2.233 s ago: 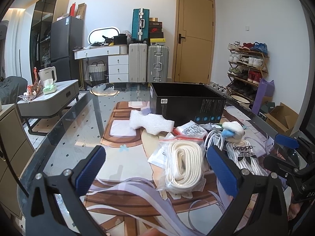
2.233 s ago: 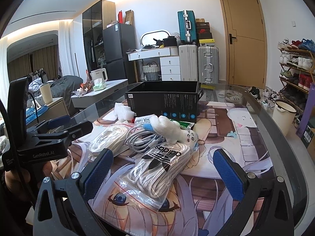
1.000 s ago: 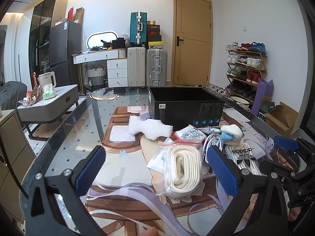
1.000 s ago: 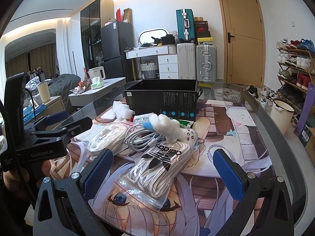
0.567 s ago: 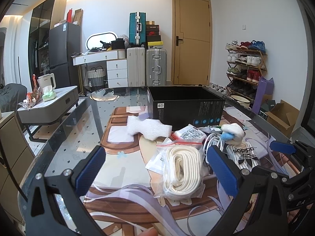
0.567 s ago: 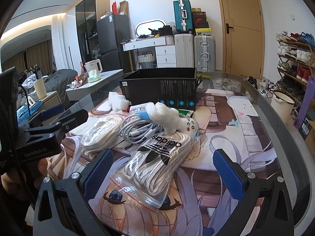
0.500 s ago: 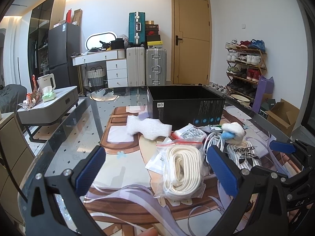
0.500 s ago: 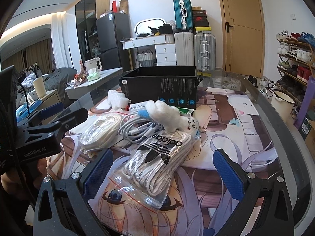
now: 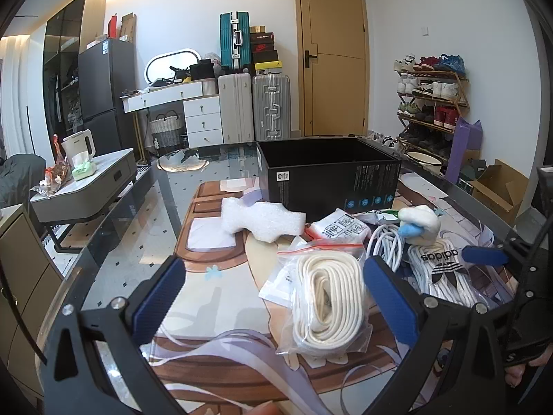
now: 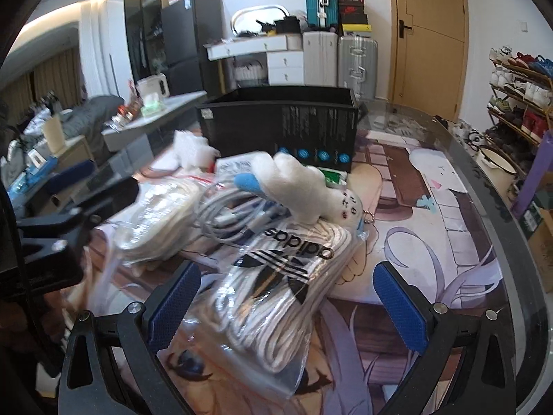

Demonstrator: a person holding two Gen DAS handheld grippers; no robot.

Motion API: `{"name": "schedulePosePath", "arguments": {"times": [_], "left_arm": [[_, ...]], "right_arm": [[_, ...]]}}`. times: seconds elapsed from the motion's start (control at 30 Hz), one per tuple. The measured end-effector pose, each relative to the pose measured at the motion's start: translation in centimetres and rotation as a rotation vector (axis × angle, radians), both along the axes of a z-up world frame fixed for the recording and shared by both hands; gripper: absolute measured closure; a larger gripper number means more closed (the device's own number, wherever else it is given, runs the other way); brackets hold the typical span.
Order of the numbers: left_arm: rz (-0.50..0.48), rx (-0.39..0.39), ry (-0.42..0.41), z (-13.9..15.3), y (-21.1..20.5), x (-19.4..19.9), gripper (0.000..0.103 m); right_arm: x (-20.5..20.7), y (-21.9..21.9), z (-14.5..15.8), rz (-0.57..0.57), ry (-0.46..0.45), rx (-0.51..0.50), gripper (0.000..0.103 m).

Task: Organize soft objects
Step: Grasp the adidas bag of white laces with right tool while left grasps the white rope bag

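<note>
Both my grippers are spread wide and hold nothing: my left gripper (image 9: 273, 297) hangs over the bagged cream rope (image 9: 326, 297), my right gripper (image 10: 288, 302) over the adidas bag (image 10: 276, 287), with the white plush (image 10: 304, 186) and black box (image 10: 280, 131) beyond

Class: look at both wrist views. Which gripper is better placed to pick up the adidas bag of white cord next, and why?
Right, probably. The right gripper is open, with the adidas bag directly between its fingers. The left gripper faces the zip bag of cream rope instead.
</note>
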State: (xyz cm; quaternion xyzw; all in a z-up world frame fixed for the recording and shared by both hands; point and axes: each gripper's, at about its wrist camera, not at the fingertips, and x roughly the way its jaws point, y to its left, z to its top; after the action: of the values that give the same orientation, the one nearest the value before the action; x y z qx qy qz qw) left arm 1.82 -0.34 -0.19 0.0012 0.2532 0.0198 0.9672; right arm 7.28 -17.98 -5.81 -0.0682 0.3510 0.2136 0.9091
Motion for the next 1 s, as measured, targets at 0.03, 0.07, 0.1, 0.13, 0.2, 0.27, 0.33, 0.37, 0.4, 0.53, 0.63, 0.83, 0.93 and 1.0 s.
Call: {"name": "schedulePosePath", "arguments": {"times": [0.03,0.07,0.1,0.13,0.2,0.27,0.33,0.37,0.4,0.53,0.63,0.83,0.93,1.0], "left_arm": [[-0.003,0.0,0.004,-0.1,0.0,0.1,0.0],[-0.008,0.001,0.01,-0.1,0.0,0.2,0.0],[-0.013,0.001,0.017,-0.2,0.0,0.3,0.0],[-0.019,-0.001,0.023,-0.3,0.0,0.3,0.0],[-0.034,-0.004,0.029,-0.3,-0.1,0.4,0.0],[-0.047,-0.002,0.035,-0.3,-0.3,0.4,0.0],[-0.065,-0.001,0.043,-0.4,-0.6,0.5,0.0],[-0.071,0.0,0.046,-0.4,-0.7,0.6,0.0],[-0.076,0.002,0.051,-0.5,-0.8,0.6,0.0],[-0.101,0.011,0.076,-0.9,-1.2,0.9,0.002],[-0.123,0.031,0.106,-1.3,-1.6,1.2,0.014],[-0.175,0.085,0.152,-1.8,-2.8,1.6,0.042],[-0.205,0.093,0.162,-2.0,-3.1,1.5,0.058],[-0.212,0.088,0.155,-1.9,-3.2,1.3,0.064]], "right_arm": [[0.2,0.0,-0.2,-0.003,0.008,0.0,0.01],[0.5,0.0,-0.4,-0.003,0.025,0.004,0.015],[0.7,-0.1,-0.6,-0.007,0.037,0.007,0.016],[0.6,-0.2,-0.6,-0.011,0.024,0.001,0.019],[0.7,-0.1,-0.6,-0.008,0.019,-0.018,0.023],[0.6,-0.4,-0.7,-0.016,0.016,-0.022,0.033],[0.4,-0.8,-0.6,-0.02,0.018,-0.019,0.038],[0.3,-0.9,-0.6,-0.02,0.018,-0.019,0.042],[0.1,-1.1,-0.5,-0.018,0.016,-0.017,0.043],[-0.5,-1.5,-0.4,-0.023,0.014,-0.01,0.049],[-0.9,-1.5,-0.4,-0.018,0.006,-0.011,0.052],[-1.1,-1.7,-0.4,-0.01,0.004,-0.013,0.054],[-1.4,-1.9,-0.3,-0.005,0.002,-0.014,0.054],[-1.5,-1.9,-0.3,-0.003,-0.001,-0.014,0.055]]}}
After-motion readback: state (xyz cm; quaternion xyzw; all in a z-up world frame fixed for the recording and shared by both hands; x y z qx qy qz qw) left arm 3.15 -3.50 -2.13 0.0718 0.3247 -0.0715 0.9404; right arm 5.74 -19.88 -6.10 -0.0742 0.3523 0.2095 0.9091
